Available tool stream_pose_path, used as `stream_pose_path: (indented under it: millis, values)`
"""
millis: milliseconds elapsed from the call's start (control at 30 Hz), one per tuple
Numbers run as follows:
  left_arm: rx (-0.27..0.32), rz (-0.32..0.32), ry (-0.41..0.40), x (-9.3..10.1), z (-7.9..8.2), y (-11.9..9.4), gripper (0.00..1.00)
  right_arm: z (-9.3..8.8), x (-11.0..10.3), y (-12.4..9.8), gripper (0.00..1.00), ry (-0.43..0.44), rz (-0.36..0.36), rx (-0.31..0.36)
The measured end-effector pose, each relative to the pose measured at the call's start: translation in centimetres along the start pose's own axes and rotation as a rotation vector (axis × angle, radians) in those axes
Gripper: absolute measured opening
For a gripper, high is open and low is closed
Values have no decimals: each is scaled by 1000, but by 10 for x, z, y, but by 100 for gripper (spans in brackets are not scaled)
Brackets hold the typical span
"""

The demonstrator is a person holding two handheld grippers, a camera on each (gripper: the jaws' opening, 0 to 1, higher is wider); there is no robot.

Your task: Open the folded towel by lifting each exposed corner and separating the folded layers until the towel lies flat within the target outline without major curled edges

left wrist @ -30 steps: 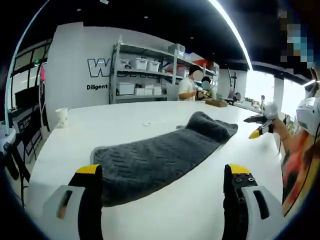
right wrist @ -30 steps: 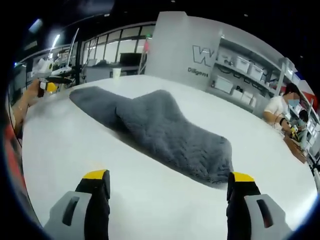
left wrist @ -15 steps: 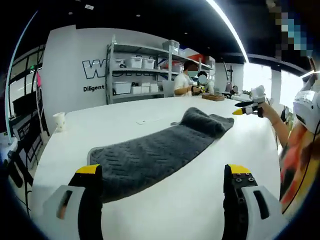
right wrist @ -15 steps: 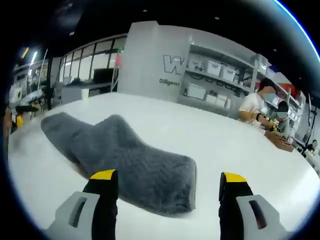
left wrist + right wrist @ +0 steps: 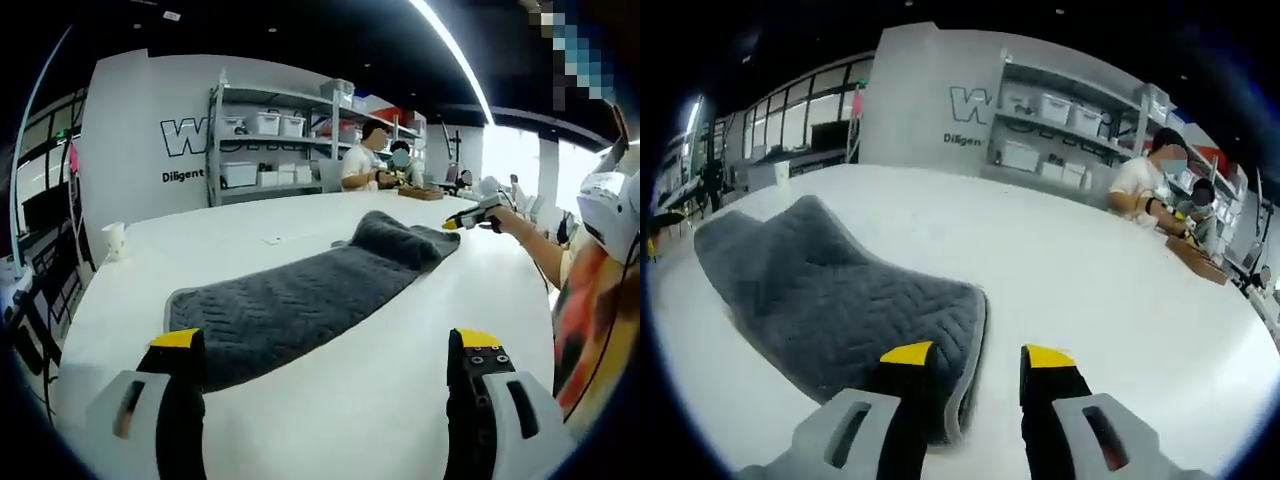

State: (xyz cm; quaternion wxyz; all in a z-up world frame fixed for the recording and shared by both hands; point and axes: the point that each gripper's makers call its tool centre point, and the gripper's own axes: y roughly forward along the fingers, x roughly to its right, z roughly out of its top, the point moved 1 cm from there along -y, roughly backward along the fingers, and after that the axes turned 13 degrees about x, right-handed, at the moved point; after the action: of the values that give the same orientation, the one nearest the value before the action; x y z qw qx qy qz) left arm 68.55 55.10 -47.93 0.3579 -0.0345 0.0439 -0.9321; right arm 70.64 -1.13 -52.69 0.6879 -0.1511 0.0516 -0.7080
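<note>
**Soft towel, one end doubled over, tools closing in on the folded edge**

White and broad, the tabletop (image 5: 330, 400) is carrying a grey towel (image 5: 290, 300) lying lengthwise away from the left gripper view. Behind it a wall with lettering and a shelf rack (image 5: 290, 140) of white boxes are standing, with two people working at the far end, and a paper cup (image 5: 113, 240) is sitting near the tabletop's left edge. The left tool (image 5: 325, 345) is hovering with its yellow-tipped jaws wide apart, the towel's near edge lying just beyond them, untouched. The towel's far end is looking thicker and humped, so a layer is probably doubled over there. The right tool (image 5: 462, 217) is showing small at that far end; its jaws cannot be judged from here.

Looking through the right gripper view, the right tool (image 5: 975, 355) is sitting low over the towel (image 5: 830, 300), its jaws narrowed but not closed, straddling the rounded edge at the towel's near corner. Nothing is clamped yet, as far as can be told.

The towel is looking plush, limp and light, with a ribbed weave; it is likely draping and dragging rather than holding shape, and gripping well. Pinching only the top layer at a corner hem, while the other tool is pinning or lifting the opposite end, seems the best hold.
</note>
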Motion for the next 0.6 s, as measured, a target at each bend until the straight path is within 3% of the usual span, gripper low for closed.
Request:
stream_pose_path:
  millis: [100, 300, 600]
  values:
    - [-5, 0, 3, 1, 0, 1, 100, -7, -5, 3, 28, 13, 25, -13]
    - [-5, -14, -3, 5, 1, 2, 99, -18, -9, 10, 18, 33, 50, -42]
    - [-25, -13, 3, 7, -5, 1, 99, -22, -14, 14, 5, 64, 88, -64]
